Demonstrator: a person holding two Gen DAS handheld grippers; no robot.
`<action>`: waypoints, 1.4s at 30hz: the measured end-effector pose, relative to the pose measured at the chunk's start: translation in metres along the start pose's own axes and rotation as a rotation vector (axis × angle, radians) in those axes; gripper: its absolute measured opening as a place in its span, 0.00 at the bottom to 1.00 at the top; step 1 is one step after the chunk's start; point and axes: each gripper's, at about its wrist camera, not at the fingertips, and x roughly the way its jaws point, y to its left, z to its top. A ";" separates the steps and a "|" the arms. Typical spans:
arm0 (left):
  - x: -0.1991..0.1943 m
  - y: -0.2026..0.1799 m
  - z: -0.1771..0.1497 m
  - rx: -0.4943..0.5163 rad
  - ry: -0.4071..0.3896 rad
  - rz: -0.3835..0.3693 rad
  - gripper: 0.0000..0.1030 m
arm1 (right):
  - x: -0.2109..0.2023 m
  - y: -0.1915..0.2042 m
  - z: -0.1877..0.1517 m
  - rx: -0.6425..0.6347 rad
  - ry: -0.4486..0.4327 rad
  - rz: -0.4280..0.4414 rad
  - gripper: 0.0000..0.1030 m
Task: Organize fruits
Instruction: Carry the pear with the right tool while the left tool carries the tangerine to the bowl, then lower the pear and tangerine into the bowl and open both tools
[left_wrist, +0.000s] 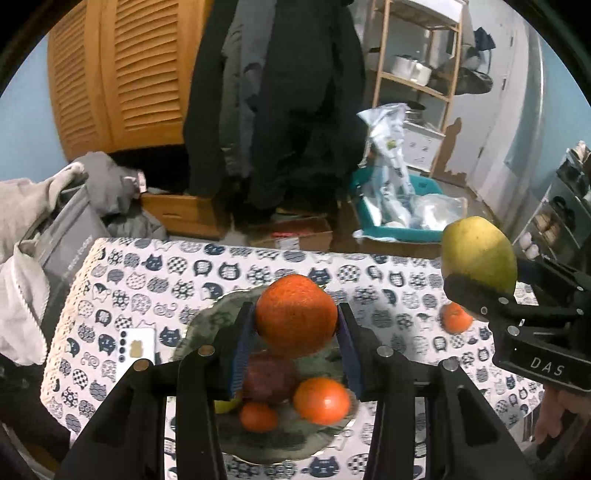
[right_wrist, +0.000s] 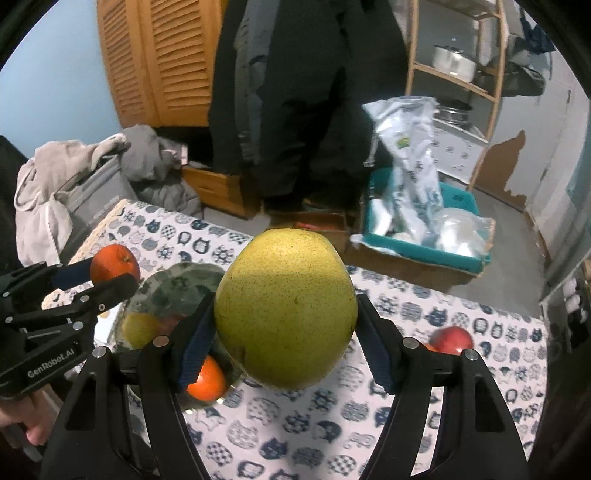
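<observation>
Orange (left_wrist: 295, 315) between left tool (left_wrist: 295, 347) pads

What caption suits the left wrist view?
Left gripper carries an orange above the fruit plate; right gripper holds a pear.

The plate (left_wrist: 207, 325) is sitting near the middle of the table (left_wrist: 110, 288), holding several fruits (left_wrist: 321, 400) heaped together. The left gripper (left_wrist: 295, 321) is hanging above the plate with an orange (left_wrist: 295, 314) clamped between its pads. To its right, the right gripper (right_wrist: 286, 325) is carrying a pear (right_wrist: 286, 310) over the table. A small orange (left_wrist: 457, 316) and an apple (right_wrist: 452, 339) are lying toward the table's right edge, possibly touching. A card (left_wrist: 138, 345) is lying left of the plate. Behind the table's far edge, boxes (left_wrist: 295, 234) are standing on the floor.
</observation>
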 end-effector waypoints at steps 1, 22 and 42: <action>0.003 0.004 0.000 -0.002 0.004 0.008 0.43 | 0.005 0.004 0.001 -0.001 0.004 0.007 0.70; 0.102 0.076 -0.024 -0.116 0.222 0.079 0.43 | 0.148 0.047 -0.008 0.010 0.249 0.101 0.70; 0.143 0.102 -0.050 -0.192 0.339 0.071 0.44 | 0.189 0.072 -0.023 -0.034 0.335 0.119 0.70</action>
